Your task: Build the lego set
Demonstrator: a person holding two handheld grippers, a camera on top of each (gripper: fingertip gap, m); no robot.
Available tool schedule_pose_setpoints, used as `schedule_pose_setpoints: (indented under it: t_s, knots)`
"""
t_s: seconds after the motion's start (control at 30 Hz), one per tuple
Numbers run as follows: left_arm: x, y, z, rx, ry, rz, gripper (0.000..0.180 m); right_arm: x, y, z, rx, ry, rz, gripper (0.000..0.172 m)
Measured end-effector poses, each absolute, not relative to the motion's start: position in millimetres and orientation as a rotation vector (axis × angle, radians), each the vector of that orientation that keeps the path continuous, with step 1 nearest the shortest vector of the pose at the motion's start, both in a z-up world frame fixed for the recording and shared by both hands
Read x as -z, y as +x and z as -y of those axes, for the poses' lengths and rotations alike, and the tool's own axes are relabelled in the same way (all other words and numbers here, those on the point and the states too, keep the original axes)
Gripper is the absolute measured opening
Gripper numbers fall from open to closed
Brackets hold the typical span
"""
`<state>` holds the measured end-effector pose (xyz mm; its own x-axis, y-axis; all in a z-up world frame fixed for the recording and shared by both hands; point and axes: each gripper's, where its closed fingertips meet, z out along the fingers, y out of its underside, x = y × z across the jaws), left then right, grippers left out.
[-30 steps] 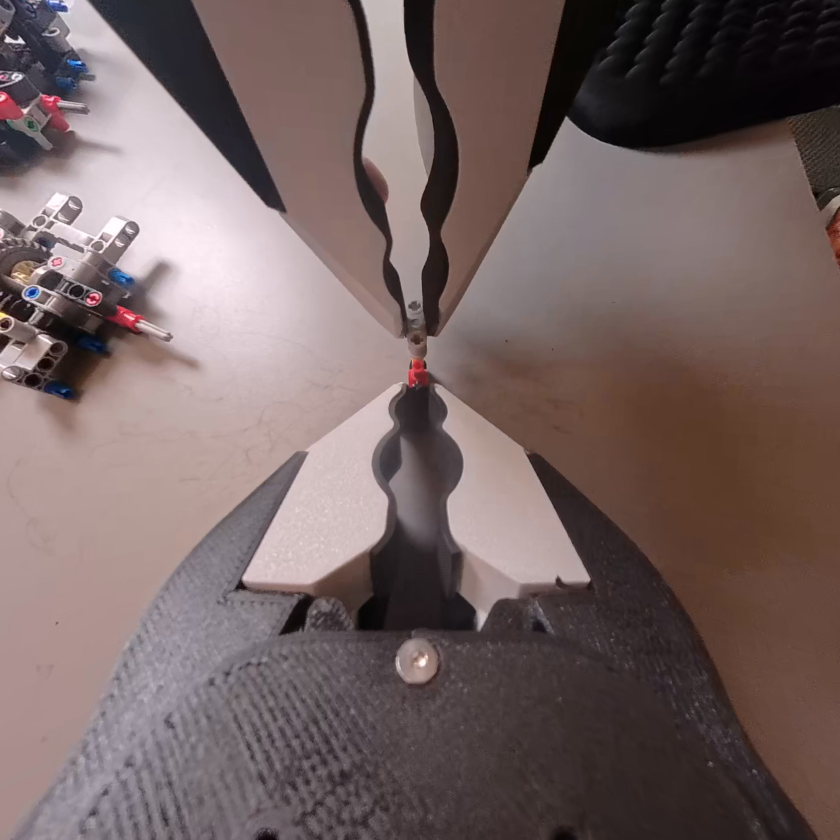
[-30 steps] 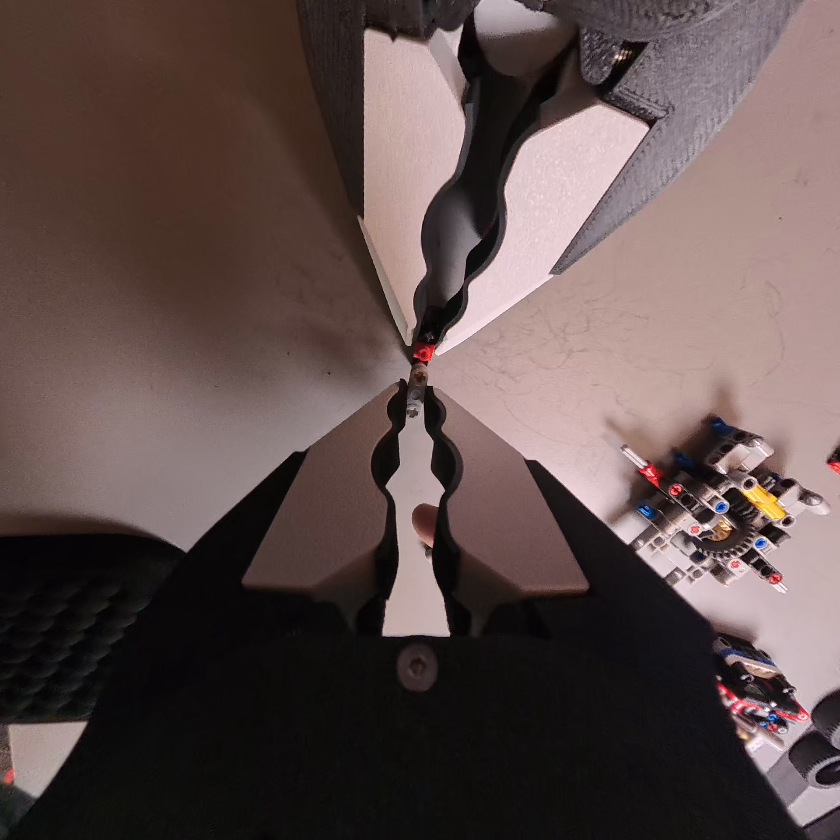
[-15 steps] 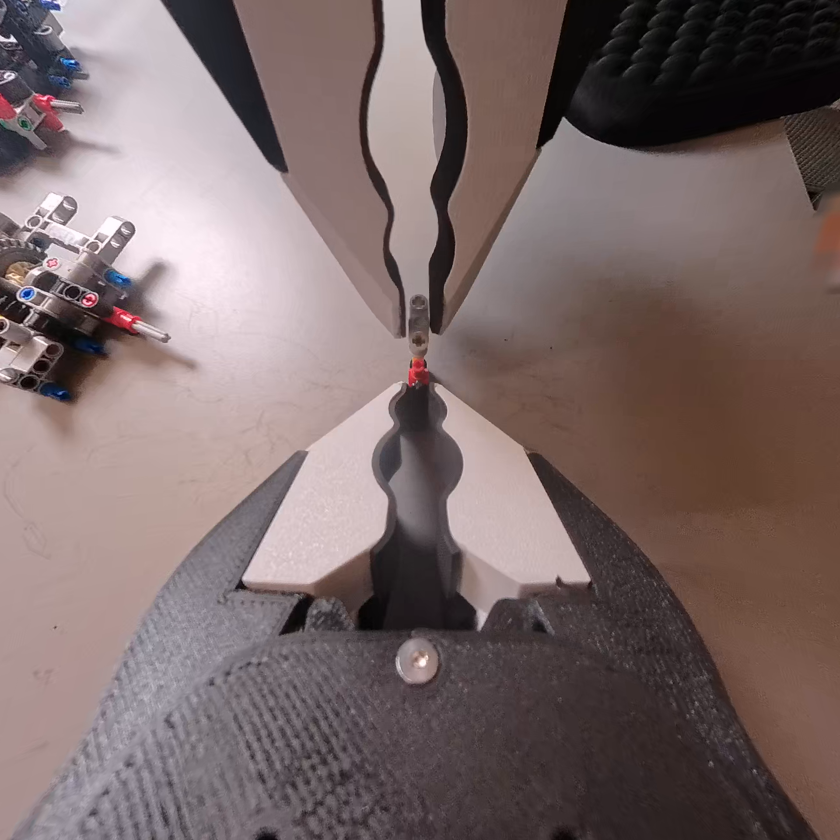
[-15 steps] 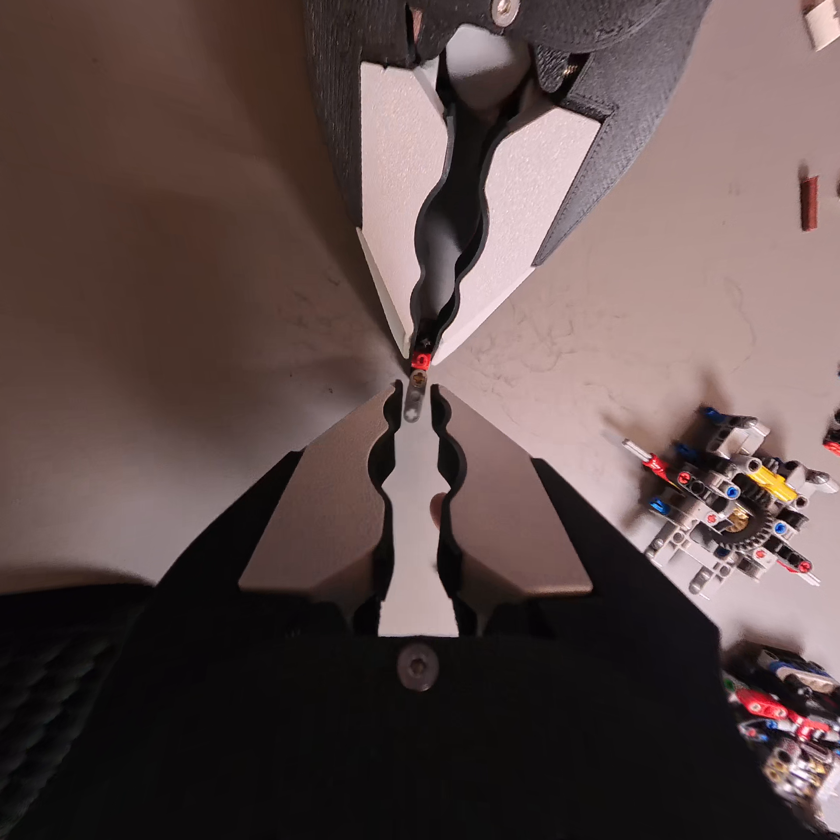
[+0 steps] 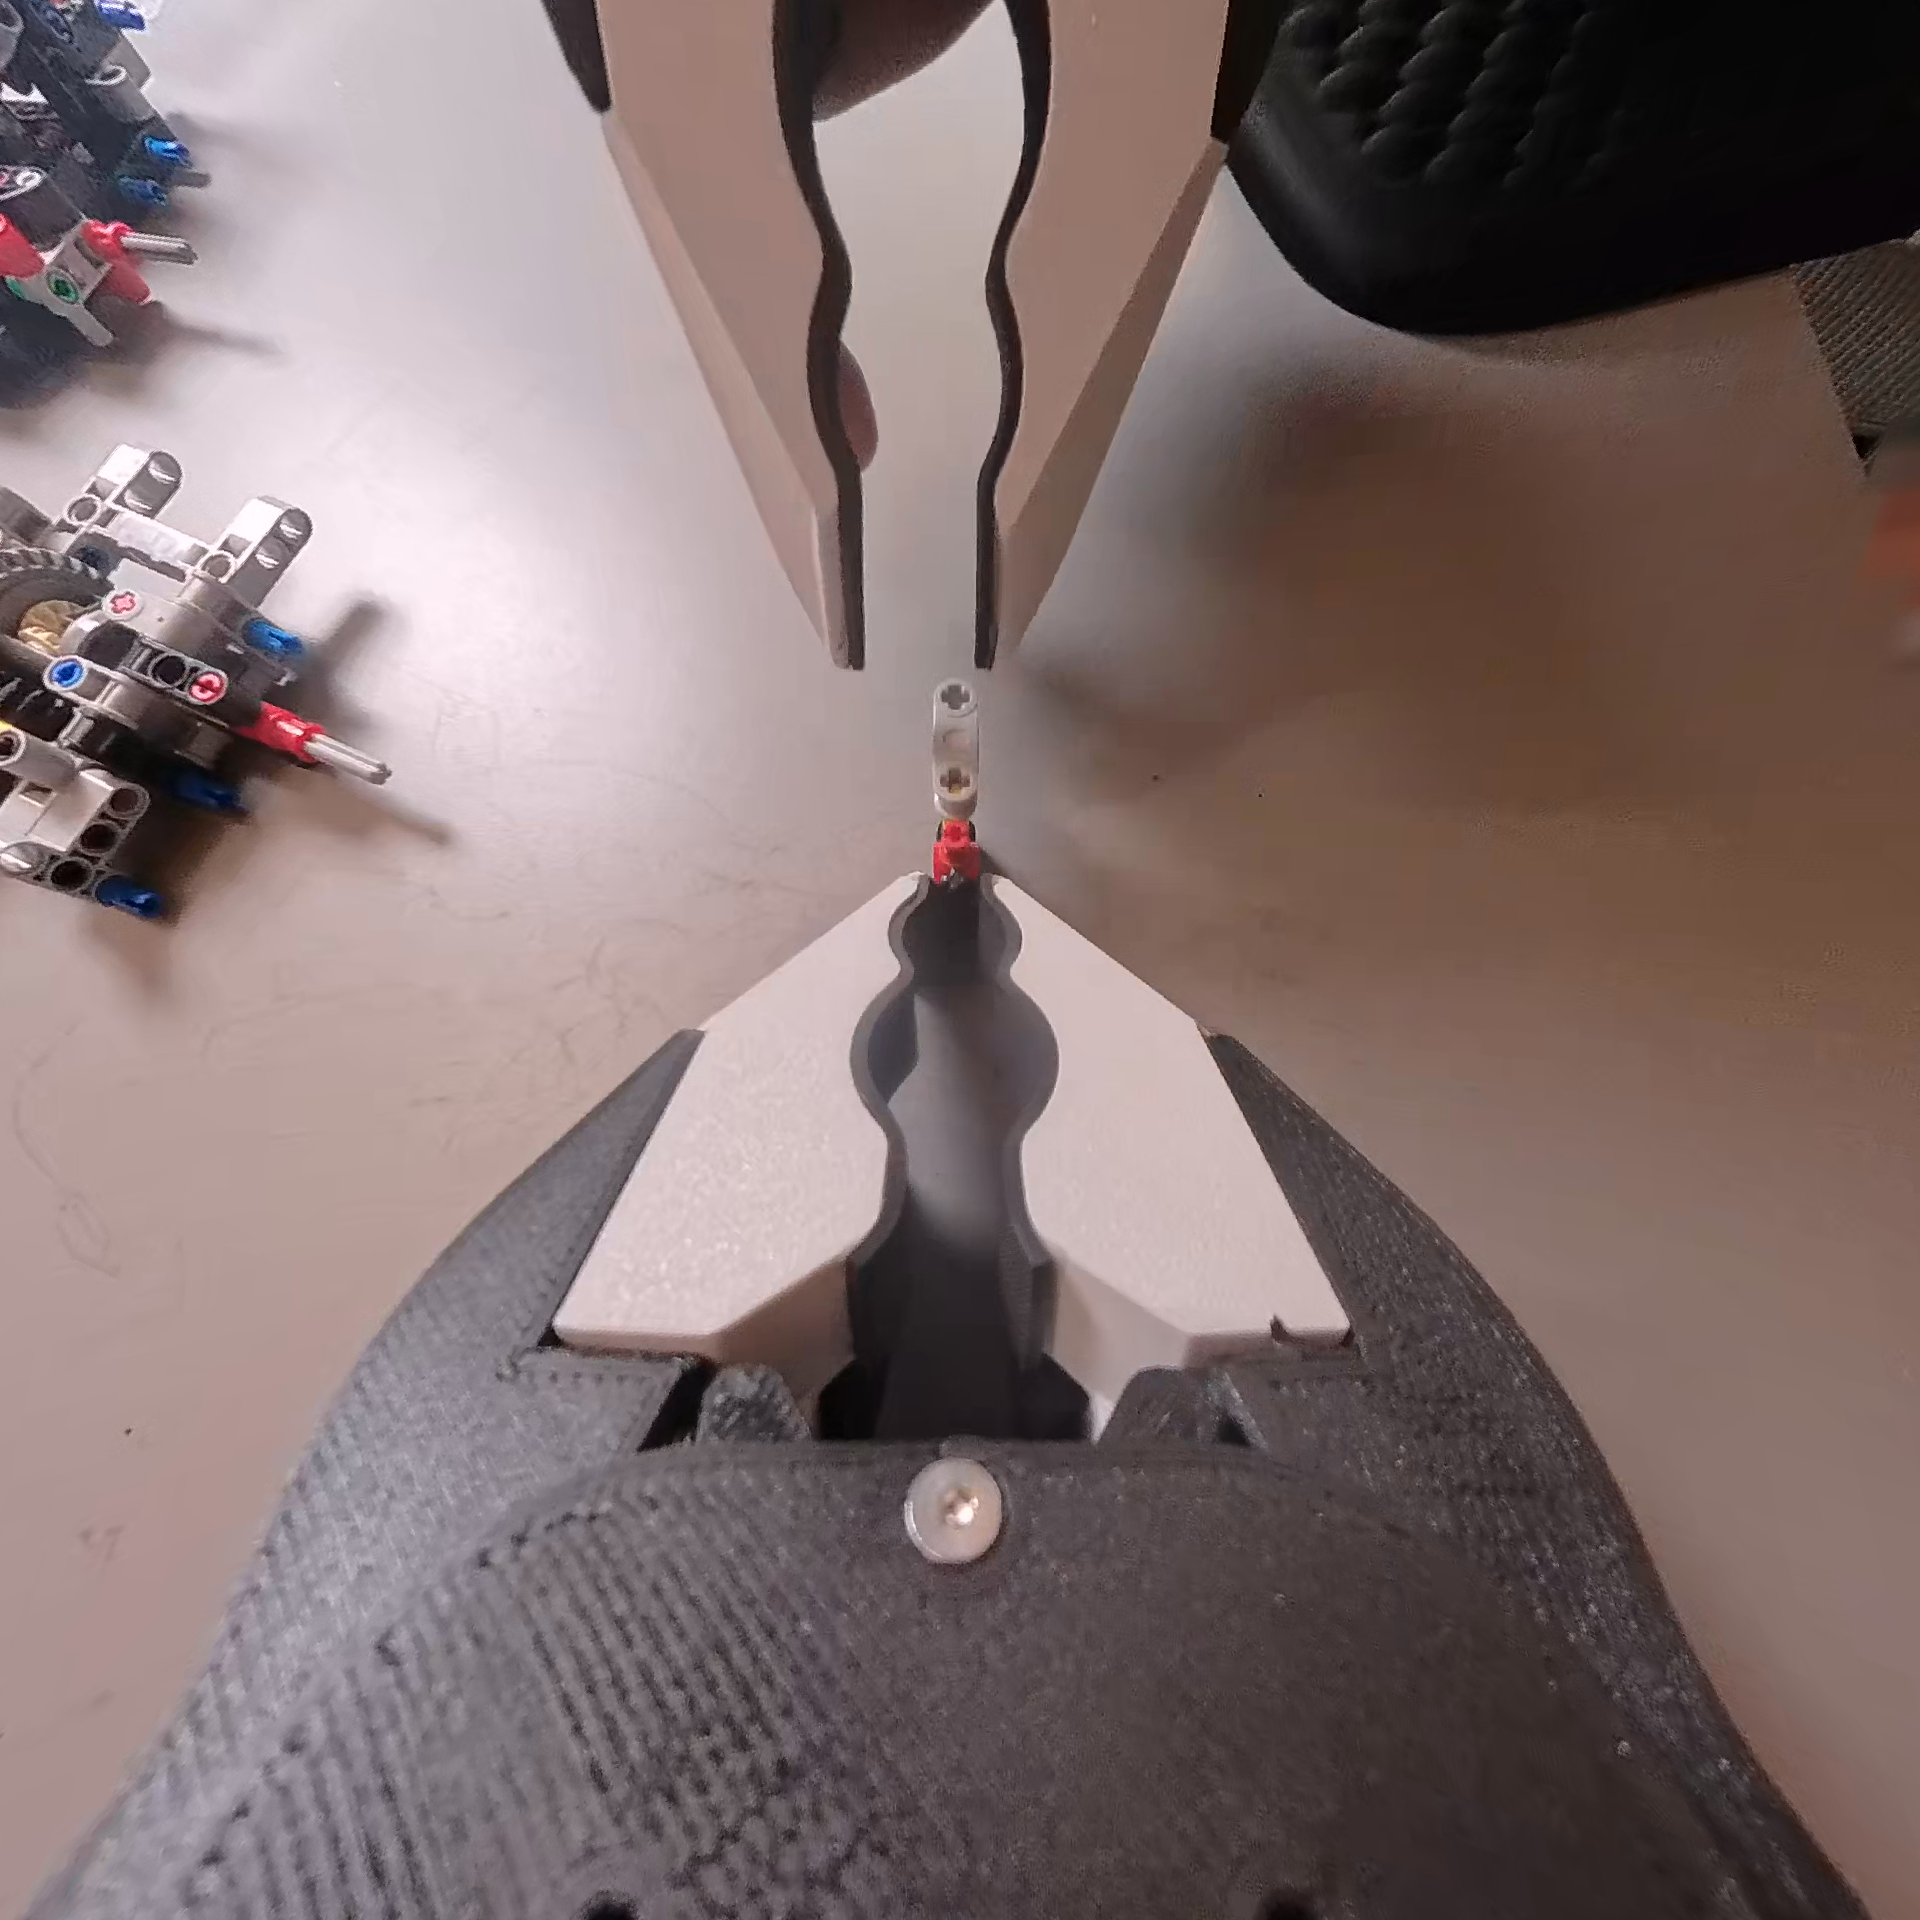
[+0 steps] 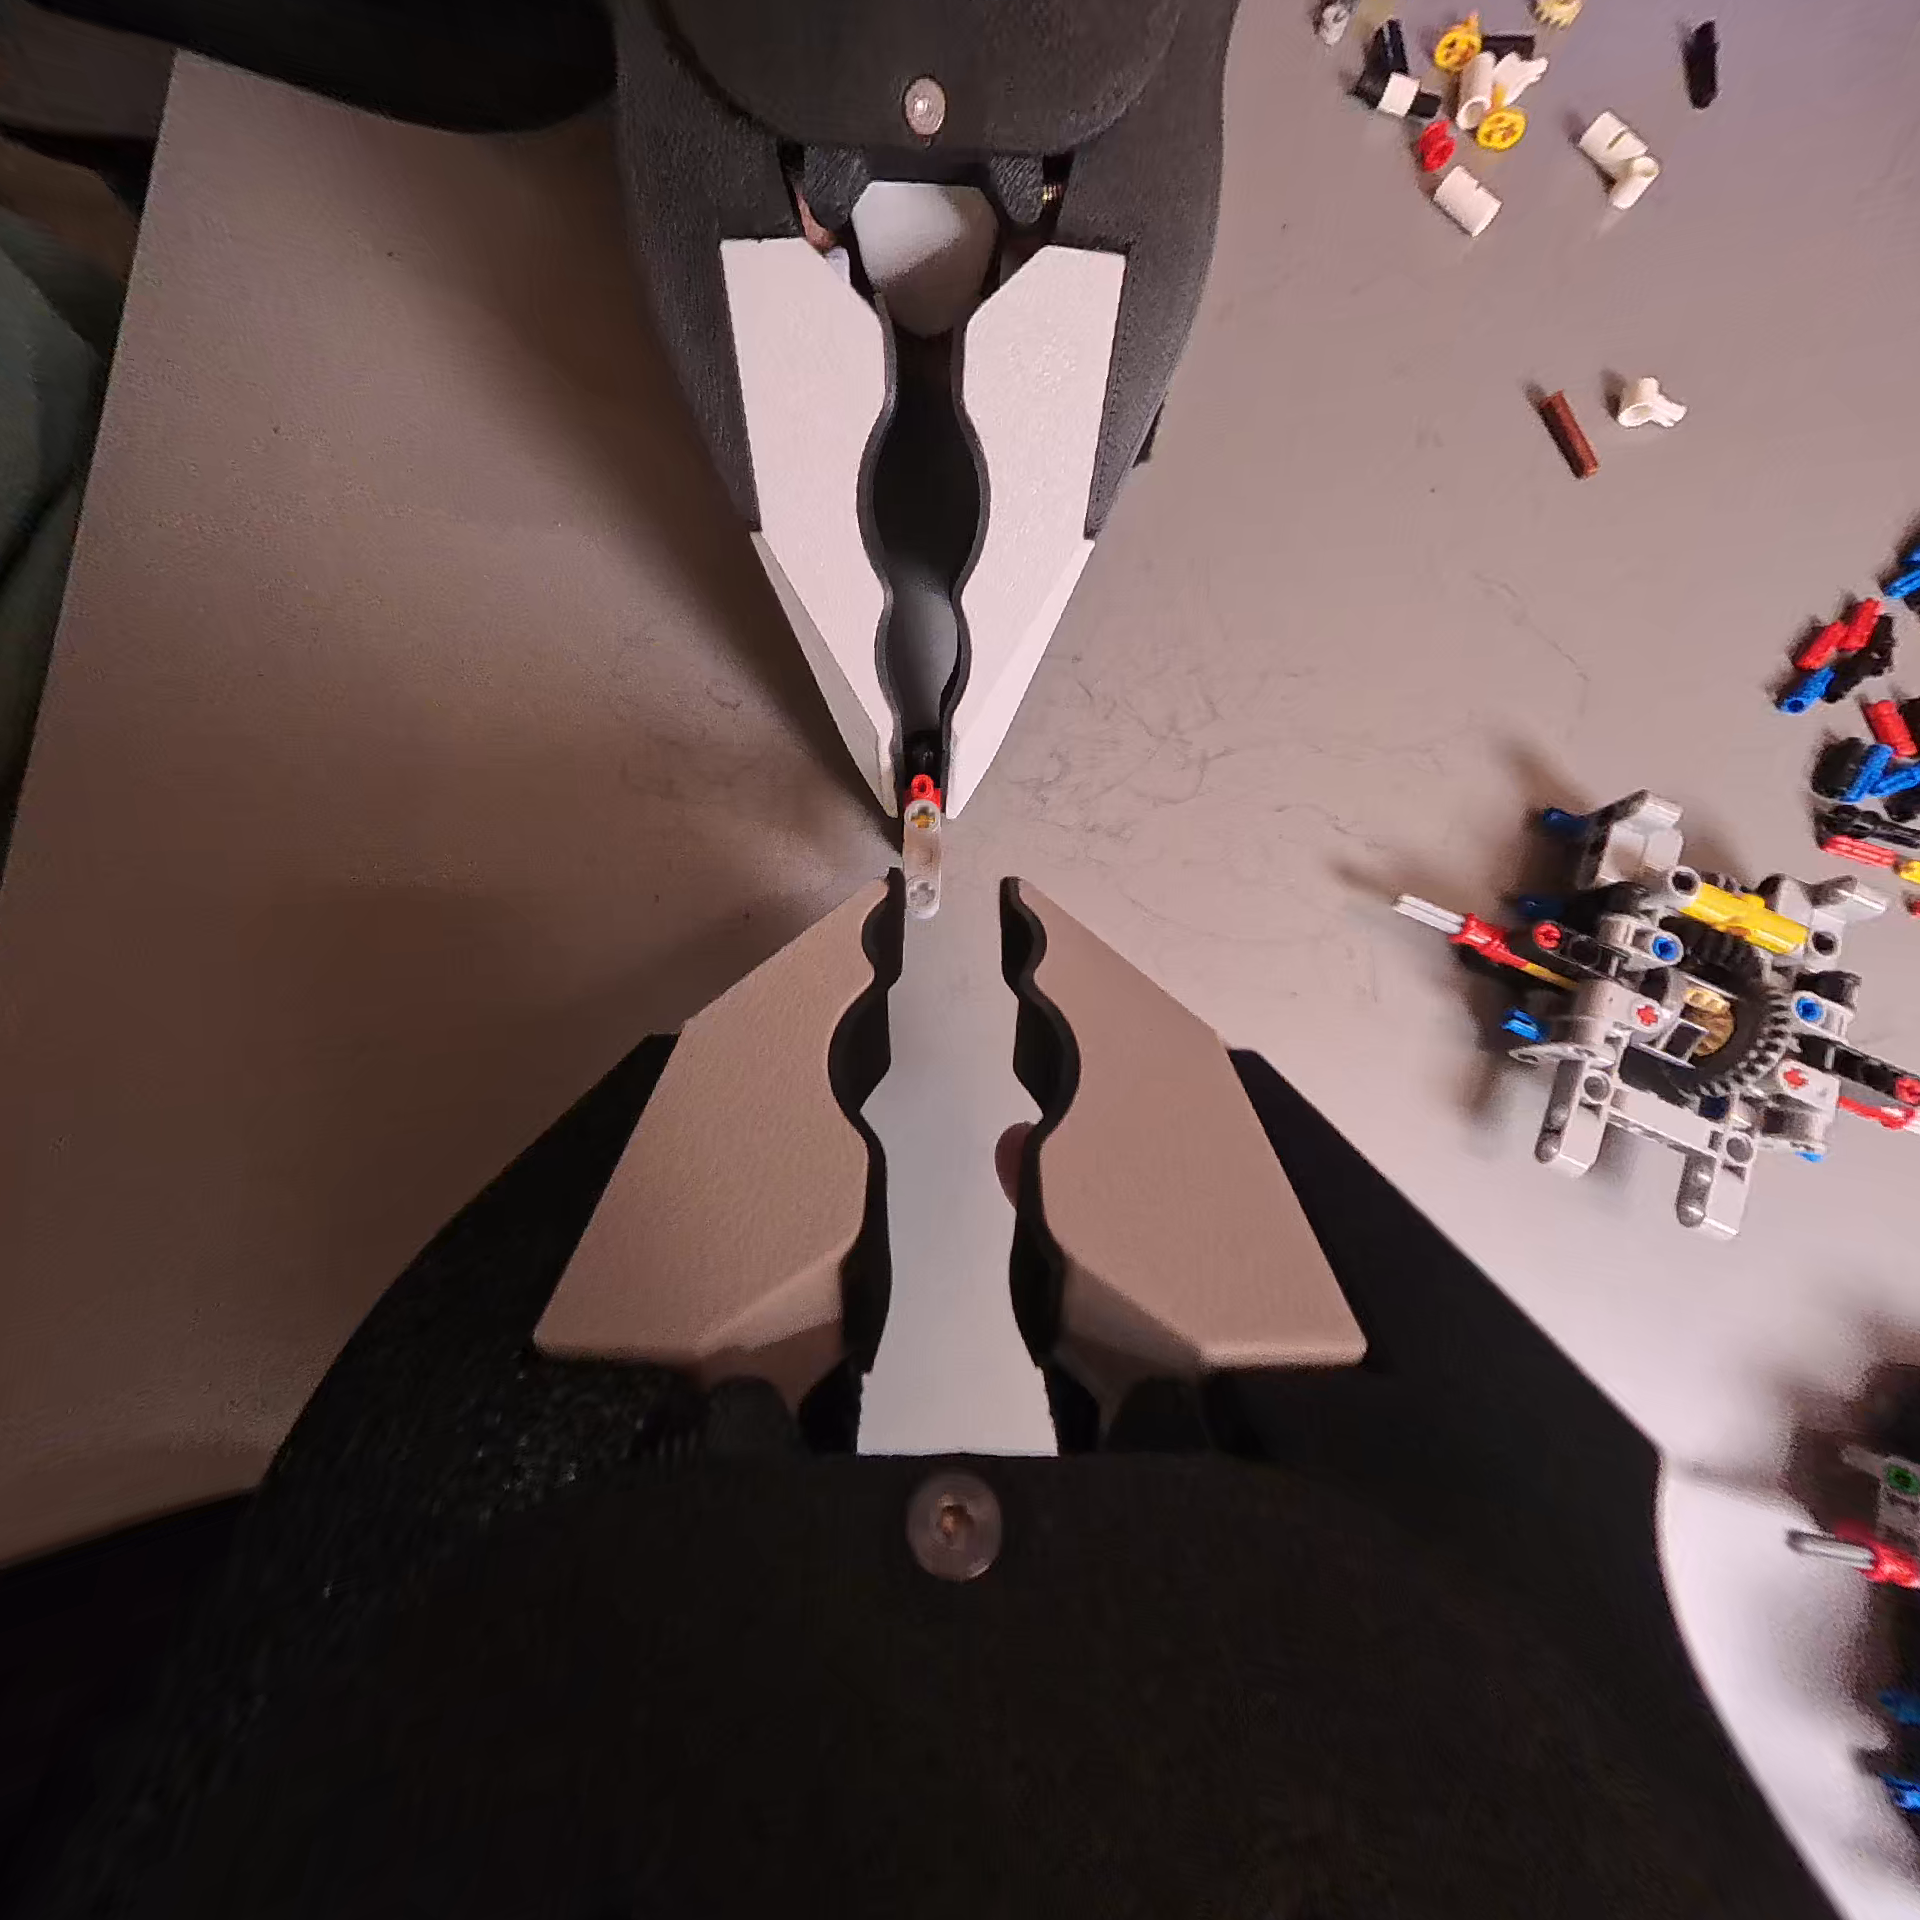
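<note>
left gripper point(image 5: 954, 878) pinched tight on a red pin point(image 5: 954, 854) so the small grey link point(image 5: 955, 750) stuck on it stays up off the table point(image 5: 1455, 935) | right gripper point(image 6: 948, 883) jaws apart, link's free end just beside its left pad, not squeezed | half-built model point(image 6: 1704, 1018) well off to the side

Grey toy-brick gear assembly point(image 6: 1704, 1018) on beige table point(image 6: 416, 623), scattered loose bricks point(image 6: 1475, 94), brown peg point(image 6: 1567, 432)

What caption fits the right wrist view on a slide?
Open right gripper faces the left gripper, which is shut on a red pin carrying a grey link.
</note>
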<state>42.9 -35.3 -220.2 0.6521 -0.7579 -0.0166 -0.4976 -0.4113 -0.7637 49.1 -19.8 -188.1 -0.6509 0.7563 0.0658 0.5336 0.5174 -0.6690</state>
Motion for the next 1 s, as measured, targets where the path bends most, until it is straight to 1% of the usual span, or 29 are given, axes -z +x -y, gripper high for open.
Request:
schedule_pose_setpoints:
  t_s: [0.03, 0.23, 0.47, 0.8, 0.87, 1.0]
  knots:
    - [220.2, 42.9, 35.3, 0.43, -2.096, -0.971, 0.006, 188.1, 49.5, 19.8, -0.899, -1.073, 2.396, 0.017]
    - [220.2, 43.1, 35.4, 0.427, -2.095, -0.972, 0.006, 190.3, 44.0, 29.7, -0.928, -1.04, 2.379, 0.015]
    - [220.1, 43.3, 35.7, 0.433, -2.096, -0.972, 0.006, 197.4, 41.1, 34.6, -0.887, -1.012, 2.412, 0.005]
    - [220.1, 43.9, 36.0, 0.461, -2.097, -0.983, 0.006, 202.1, 42.1, 35.3, -0.757, -0.928, 2.667, 0.005]
    - [220.1, 44.1, 36.3, 0.468, -2.097, -0.989, 0.006, 213.8, 43.4, 34.5, -0.688, -0.917, 2.736, 0.006]
    - [220.2, 43.9, 37.7, 0.473, -2.093, -0.995, 0.006, 212.0, 42.2, 37.6, -0.785, -0.925, 2.727, 0.005]
